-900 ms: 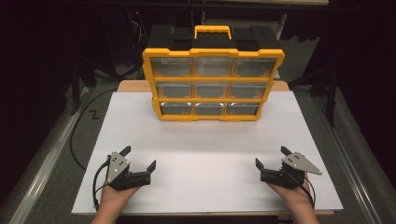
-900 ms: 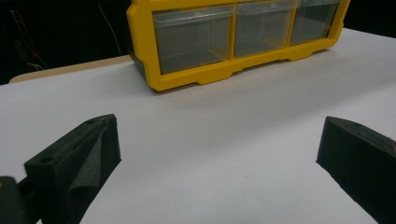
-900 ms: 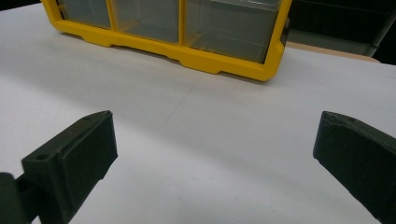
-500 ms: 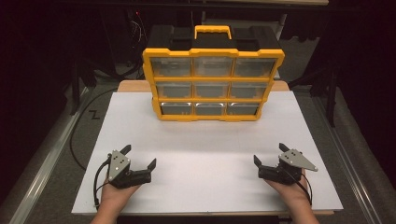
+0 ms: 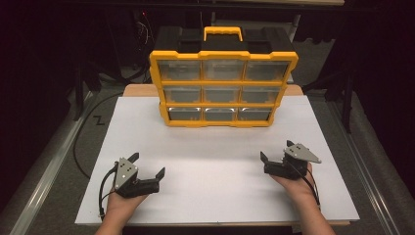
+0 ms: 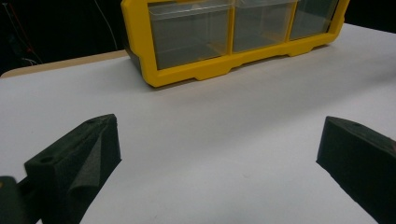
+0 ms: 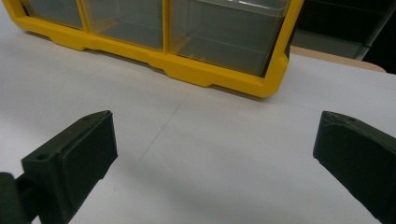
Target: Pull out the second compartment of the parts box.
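While both grippers rest low near the desk's front edge, the yellow drawer organizer (image 5: 223, 88) stands upright at the back edge.
Left gripper (image 5: 147, 165) by the front-left corner, right gripper (image 5: 275, 150) front-right: jaws spread wide, nothing held.

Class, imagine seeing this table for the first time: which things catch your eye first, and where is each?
A yellow organizer case with clear drawers stands upright at the far middle of the white board. Nearer the person, the left gripper and right gripper rest apart, jaws open and empty.
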A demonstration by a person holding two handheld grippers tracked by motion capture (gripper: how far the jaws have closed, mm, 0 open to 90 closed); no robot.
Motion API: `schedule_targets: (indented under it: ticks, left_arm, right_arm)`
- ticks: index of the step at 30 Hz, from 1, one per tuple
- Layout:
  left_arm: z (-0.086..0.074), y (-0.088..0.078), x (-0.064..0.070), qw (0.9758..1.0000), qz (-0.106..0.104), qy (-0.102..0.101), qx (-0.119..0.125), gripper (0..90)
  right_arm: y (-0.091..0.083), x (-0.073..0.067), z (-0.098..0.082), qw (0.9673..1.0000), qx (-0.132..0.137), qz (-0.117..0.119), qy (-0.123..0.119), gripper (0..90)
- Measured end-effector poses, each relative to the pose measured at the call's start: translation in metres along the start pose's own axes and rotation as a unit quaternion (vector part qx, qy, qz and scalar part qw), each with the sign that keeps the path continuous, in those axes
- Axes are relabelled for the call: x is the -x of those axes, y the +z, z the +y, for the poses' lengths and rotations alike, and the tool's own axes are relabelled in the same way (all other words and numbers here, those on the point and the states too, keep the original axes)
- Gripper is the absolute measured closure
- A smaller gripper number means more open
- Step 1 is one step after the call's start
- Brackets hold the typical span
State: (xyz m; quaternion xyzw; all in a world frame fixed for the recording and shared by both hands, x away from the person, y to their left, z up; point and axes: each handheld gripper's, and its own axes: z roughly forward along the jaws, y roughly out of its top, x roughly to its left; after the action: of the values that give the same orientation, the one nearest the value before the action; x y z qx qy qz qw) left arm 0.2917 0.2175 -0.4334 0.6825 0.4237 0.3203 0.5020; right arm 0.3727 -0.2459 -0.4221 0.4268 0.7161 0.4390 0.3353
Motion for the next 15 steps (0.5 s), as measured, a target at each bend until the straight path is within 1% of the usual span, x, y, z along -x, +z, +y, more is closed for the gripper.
schedule_targets:
  ticks: [2, 3, 4, 8, 9, 11, 15]
  left_arm:
    - [0.000, 0.001, 0.000, 1.0000, 0.000, -0.002, 0.001, 0.4]
    - [0.000, 0.002, -0.001, 1.0000, 0.005, 0.001, -0.002, 0.4]
    - [0.000, 0.002, -0.001, 1.0000, 0.005, 0.001, -0.002, 0.4]
    - [-0.001, 0.002, -0.001, 1.0000, 0.005, -0.001, -0.003, 0.4]
    - [-0.001, 0.003, -0.001, 1.0000, 0.006, -0.002, -0.003, 0.4]
    - [-0.001, 0.003, -0.001, 1.0000, 0.007, -0.001, -0.005, 0.4]
    - [-0.001, 0.002, -0.001, 0.9999, 0.009, 0.001, -0.005, 0.4]
  right_arm:
    - [0.009, 0.002, 0.002, 1.0000, -0.008, -0.004, -0.002, 0.7]
    - [0.014, 0.002, 0.004, 0.9999, -0.011, -0.007, -0.005, 0.7]
    - [0.019, 0.003, 0.006, 0.9998, -0.011, -0.014, -0.006, 0.8]
    - [0.030, 0.008, 0.010, 0.9997, -0.003, -0.022, -0.003, 0.9]
    - [0.037, 0.011, 0.012, 0.9995, -0.008, -0.031, -0.003, 0.9]
    - [0.041, 0.013, 0.014, 0.9991, -0.010, -0.038, -0.017, 0.9]
    - [0.041, 0.015, 0.013, 0.9993, -0.008, -0.036, -0.008, 0.9]
